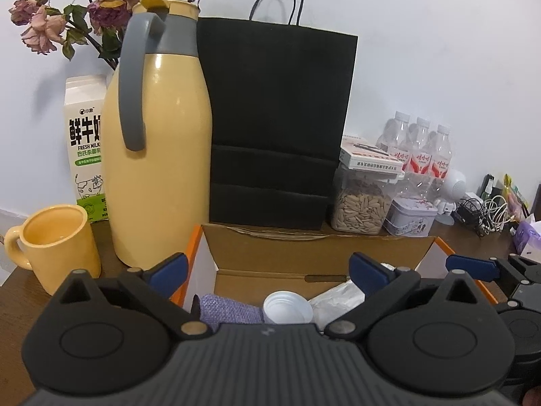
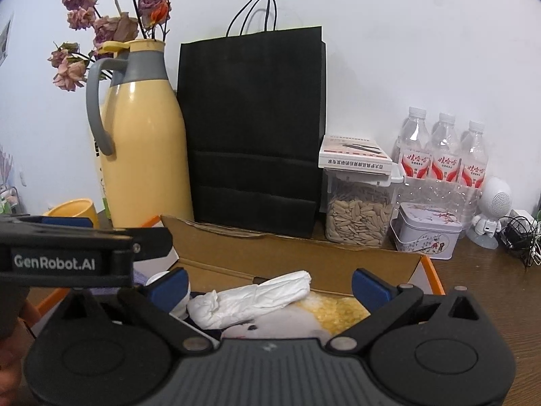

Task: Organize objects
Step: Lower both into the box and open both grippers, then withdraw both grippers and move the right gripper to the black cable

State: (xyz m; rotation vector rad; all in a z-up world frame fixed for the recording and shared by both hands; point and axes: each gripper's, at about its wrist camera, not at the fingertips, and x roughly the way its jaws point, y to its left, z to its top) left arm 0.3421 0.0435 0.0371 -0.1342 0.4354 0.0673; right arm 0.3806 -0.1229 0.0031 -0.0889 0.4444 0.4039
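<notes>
Cardboard box point(image 2: 294, 260): brown, orange-edged, lid flap raised at the back; set on the wooden table point(image 2: 480, 291) in front of a black paper bag point(image 2: 253, 128).
Box contents: crumpled white tissue point(image 2: 250, 299), white cap point(image 1: 287, 307), purple woven cloth point(image 1: 230, 309), and a yellow-and-white printed sheet point(image 2: 338, 308) seen lying inside.
Left gripper point(image 1: 267, 269): held over the left part of the box, jaws spread wide, nothing between them.
Right gripper point(image 2: 268, 280): held over the right part of the box, jaws likewise spread and empty, the tissue lying below the gap.
Surroundings: yellow jug point(image 1: 159, 155) and yellow mug point(image 1: 55, 240) to the left; seed jar point(image 2: 358, 213), tin point(image 2: 427, 233) and water bottles point(image 2: 443, 155) to the right.
Step in hand: judged to be the choosing of an item from the box; no grasp is made yet.
Next move: a descent onto one item is called for, probably the tissue, with the jaws closed gently on so soft a thing.
</notes>
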